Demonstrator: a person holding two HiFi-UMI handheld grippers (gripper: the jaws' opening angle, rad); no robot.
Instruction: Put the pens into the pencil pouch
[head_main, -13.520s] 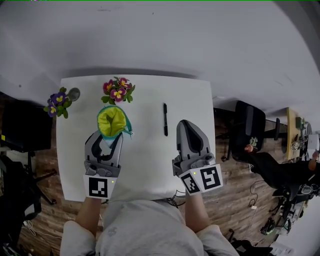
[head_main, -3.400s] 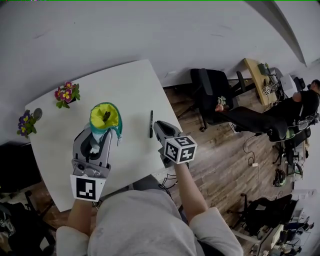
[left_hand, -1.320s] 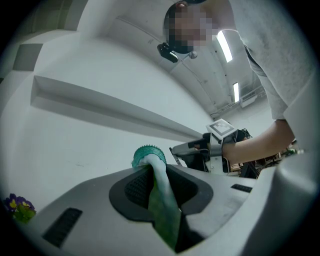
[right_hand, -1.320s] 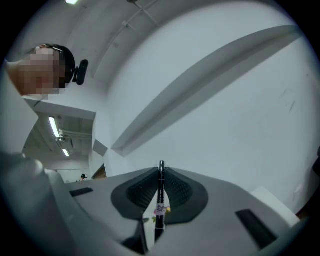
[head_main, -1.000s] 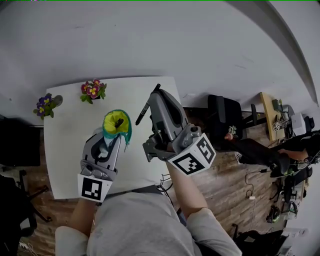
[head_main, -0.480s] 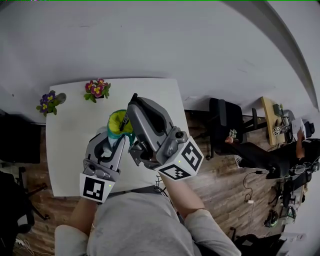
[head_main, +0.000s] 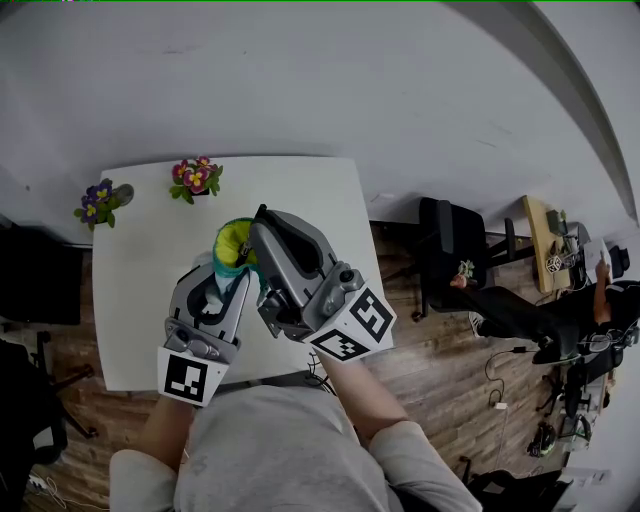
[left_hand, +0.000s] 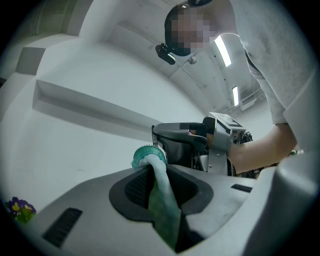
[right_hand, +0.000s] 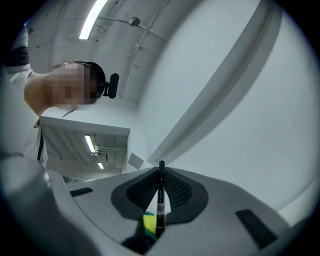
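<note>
Above white table (head_main: 130, 290), right gripper (head_main: 260, 218) pinches slim black pen (right_hand: 160, 200) over soft pouch (head_main: 232, 240).

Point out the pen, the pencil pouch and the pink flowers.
pen (right_hand: 160, 200), right gripper view, middle of its barrel.
pencil pouch (head_main: 231, 240), head view, its yellow lining.
pink flowers (head_main: 197, 177), head view, the blooms.

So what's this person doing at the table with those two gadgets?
A person is putting a pen into a pouch, with a hand-held gripper in each hand. The left gripper pinches the teal edge of the pouch and holds its mouth open over the white table. The right gripper grips a black pen upright, its lower end at the pouch's yellow-lined mouth. The pen is not yet let go.
</note>
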